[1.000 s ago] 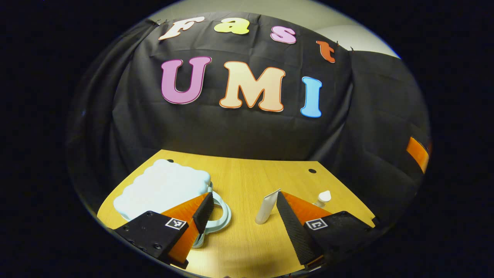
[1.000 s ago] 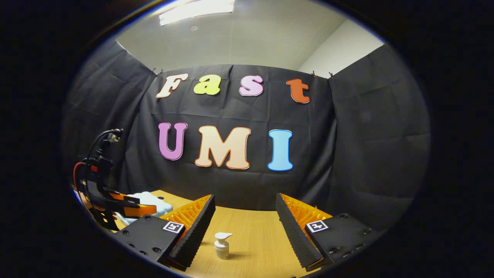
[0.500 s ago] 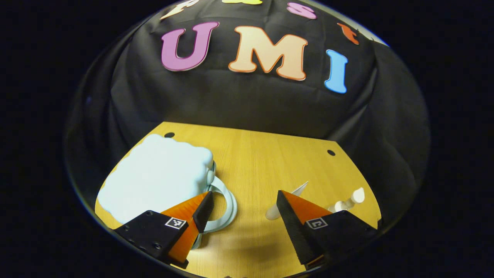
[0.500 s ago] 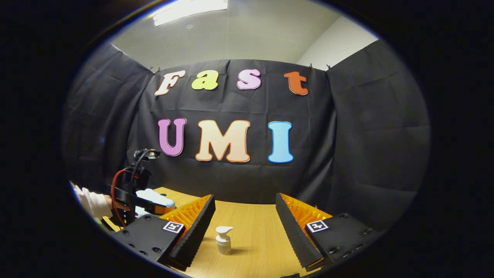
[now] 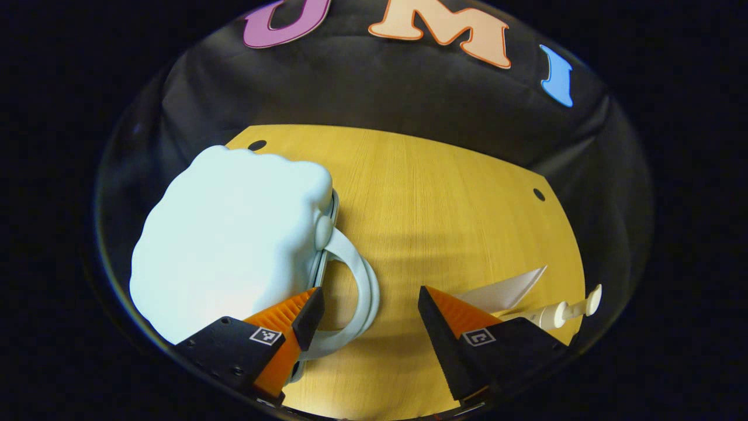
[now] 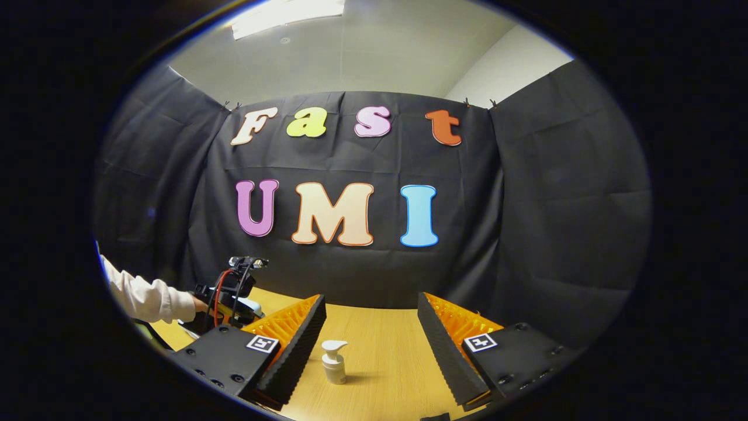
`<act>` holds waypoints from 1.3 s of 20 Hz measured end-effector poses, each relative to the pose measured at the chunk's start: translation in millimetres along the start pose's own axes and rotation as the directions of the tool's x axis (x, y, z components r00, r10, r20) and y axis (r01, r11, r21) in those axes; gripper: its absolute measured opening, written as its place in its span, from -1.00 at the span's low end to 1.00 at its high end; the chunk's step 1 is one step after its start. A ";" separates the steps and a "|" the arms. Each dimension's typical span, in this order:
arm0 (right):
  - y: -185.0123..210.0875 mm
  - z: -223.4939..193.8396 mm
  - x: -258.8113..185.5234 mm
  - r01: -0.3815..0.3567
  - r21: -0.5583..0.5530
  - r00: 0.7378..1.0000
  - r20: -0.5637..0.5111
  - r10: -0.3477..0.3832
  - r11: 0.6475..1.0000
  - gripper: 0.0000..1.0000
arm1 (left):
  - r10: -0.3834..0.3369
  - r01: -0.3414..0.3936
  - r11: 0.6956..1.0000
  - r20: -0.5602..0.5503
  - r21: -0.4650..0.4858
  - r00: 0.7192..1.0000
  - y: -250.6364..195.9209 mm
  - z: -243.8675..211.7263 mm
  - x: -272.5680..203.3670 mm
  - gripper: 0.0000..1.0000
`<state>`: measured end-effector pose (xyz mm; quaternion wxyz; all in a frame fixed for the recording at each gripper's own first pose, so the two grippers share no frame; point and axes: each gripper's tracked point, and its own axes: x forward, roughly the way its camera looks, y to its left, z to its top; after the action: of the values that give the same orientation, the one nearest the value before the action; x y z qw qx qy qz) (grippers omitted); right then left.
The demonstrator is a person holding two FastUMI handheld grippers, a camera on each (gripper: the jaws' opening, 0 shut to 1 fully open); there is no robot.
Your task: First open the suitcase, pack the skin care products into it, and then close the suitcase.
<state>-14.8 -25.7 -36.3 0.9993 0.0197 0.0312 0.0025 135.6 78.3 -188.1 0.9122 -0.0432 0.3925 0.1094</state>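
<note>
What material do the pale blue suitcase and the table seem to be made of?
The suitcase looks like moulded plastic with a matte finish: its lid is smooth with rounded, scalloped edges and its handle is one rigid loop. The table looks like wood or wood-look laminate: fine straight grain lines, soft sheen.

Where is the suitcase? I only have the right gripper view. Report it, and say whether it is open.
Observer: The pale blue, cloud-shaped plastic suitcase lies closed on the wooden table.
Operator: Report the left gripper.
Observer: The left gripper is open, one fingertip by the suitcase's loop handle, gripping nothing.
Operator: Name anything beside my bottle.
Observer: A flat white tube sits right next to the small white pump bottle.
</note>
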 end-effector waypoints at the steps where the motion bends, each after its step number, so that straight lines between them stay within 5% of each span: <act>1: -1.4 -0.1 -0.8 0.004 0.000 1.000 0.001 -0.004 1.000 0.98 | -0.003 0.003 1.000 -0.027 0.002 1.000 -1.7 -1.2 3.5 0.89; 11: -9.2 -5.3 -3.6 0.018 0.014 1.000 -0.007 -0.018 1.000 0.98 | -0.005 0.019 0.998 -0.219 0.059 0.976 -0.7 -16.2 22.2 0.64; 17: -14.8 -8.8 -3.1 0.029 0.017 0.999 -0.014 -0.029 0.999 0.98 | -0.006 0.028 0.997 -0.265 0.079 0.964 9.8 -22.4 23.7 0.00; 20: -16.0 -8.2 -2.9 0.031 0.014 0.999 -0.013 -0.030 0.999 0.98 | -0.014 0.032 0.998 -0.273 0.059 0.962 13.9 -26.0 23.1 -0.60; 26: -14.2 -9.3 -2.8 0.029 0.005 0.999 -0.020 -0.028 1.000 0.98 | -0.029 0.061 0.994 -0.315 0.091 0.949 14.6 -32.5 25.0 -0.90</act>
<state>-18.1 -39.6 -46.0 0.9988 0.0218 0.0412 -0.0116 125.9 91.3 -228.4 0.8416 -0.0236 0.5362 0.0606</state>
